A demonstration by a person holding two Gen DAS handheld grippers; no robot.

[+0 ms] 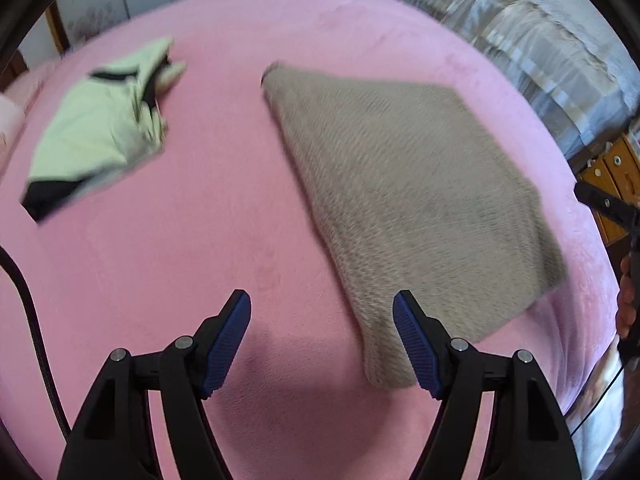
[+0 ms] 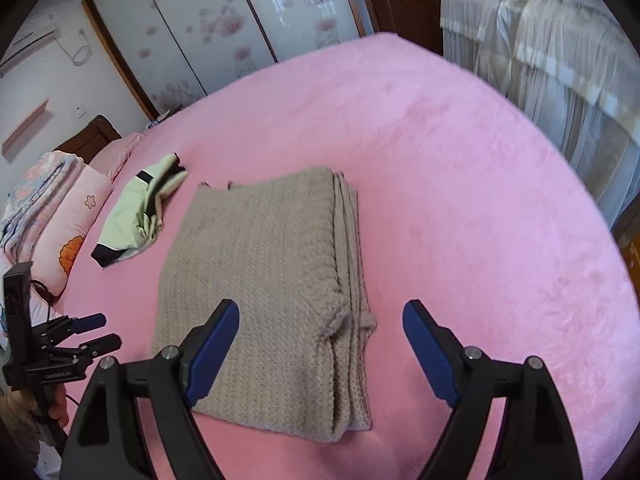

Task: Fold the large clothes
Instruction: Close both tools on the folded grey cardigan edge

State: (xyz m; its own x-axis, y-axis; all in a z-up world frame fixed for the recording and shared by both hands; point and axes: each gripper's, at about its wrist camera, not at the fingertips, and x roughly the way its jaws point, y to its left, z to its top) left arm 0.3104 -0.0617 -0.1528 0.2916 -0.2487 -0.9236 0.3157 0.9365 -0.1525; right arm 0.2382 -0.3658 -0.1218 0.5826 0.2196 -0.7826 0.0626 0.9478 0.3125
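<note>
Sweater (image 2: 260, 288) lies folded flat on pink bed (image 2: 460, 184); green jacket (image 2: 136, 216) beside it looks unfolded. Left gripper (image 1: 322, 336) & right gripper (image 2: 320, 344) both wide open, empty.

A folded taupe ribbed-knit sweater (image 2: 264, 280) lies mid-frame on the plain pink fleece bedspread (image 2: 460, 184), a pale green jacket with black trim (image 2: 136, 216) at its left

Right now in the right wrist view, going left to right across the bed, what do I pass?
Floral pillow → light green garment → folded beige knit sweater → bare pink blanket, with pale curtains beyond the bed's right edge.
</note>
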